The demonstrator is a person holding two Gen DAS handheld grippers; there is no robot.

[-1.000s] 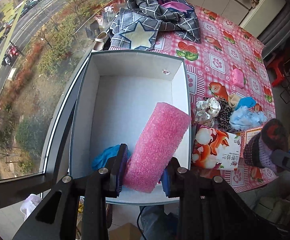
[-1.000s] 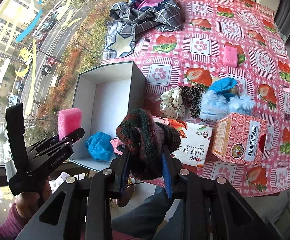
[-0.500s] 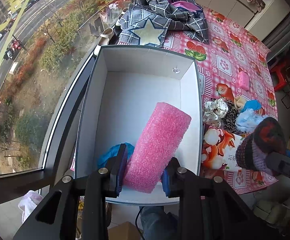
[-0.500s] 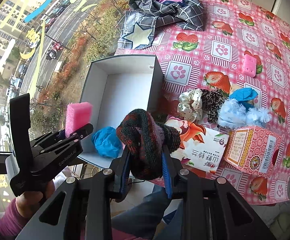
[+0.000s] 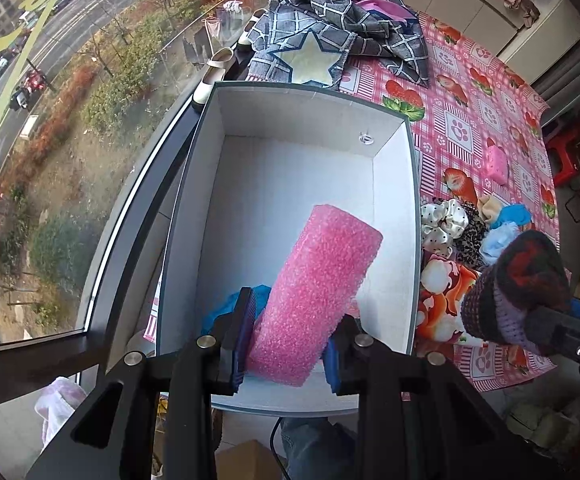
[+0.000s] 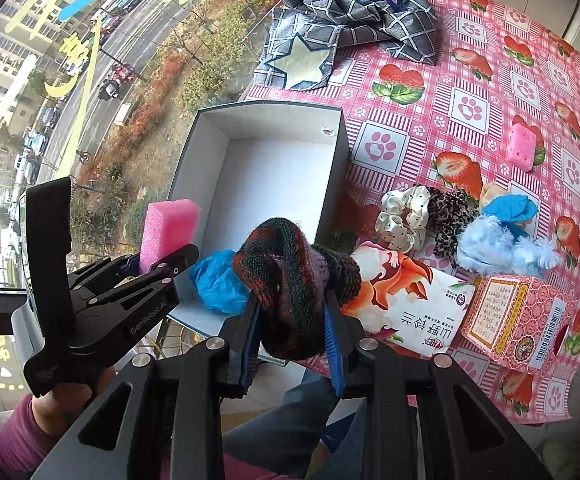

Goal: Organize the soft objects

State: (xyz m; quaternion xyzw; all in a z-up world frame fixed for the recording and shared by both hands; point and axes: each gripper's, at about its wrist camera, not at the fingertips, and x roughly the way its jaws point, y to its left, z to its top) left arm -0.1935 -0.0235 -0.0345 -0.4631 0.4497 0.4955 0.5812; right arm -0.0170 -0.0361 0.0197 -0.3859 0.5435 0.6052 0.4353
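Note:
My left gripper [image 5: 287, 340] is shut on a pink foam block [image 5: 316, 300], held over the near end of the open grey box [image 5: 414, 216]. The same block [image 6: 167, 228] shows in the right wrist view, clamped in that gripper [image 6: 161, 264]. A crumpled blue cloth [image 6: 219, 282] lies inside the box at its near end, also seen as blue cloth [image 5: 227, 308] behind the left finger. My right gripper [image 6: 290, 340] is shut on a dark red, green and purple knitted item [image 6: 290, 280], hanging just right of the box's near corner. That knitted item [image 5: 518, 284] appears at the right in the left wrist view.
On the pink strawberry tablecloth [image 6: 470, 92] lie scrunchies [image 6: 404, 216], a light blue fluffy piece [image 6: 494, 248], a printed packet [image 6: 410, 304], a pink carton [image 6: 522, 320], a small pink block [image 6: 524, 146] and a grey checked garment [image 6: 350, 12]. A window borders the box on the left.
The right gripper with the knitted item has moved left, closer to the box's near corner. The left gripper with the foam block has stayed over the box.

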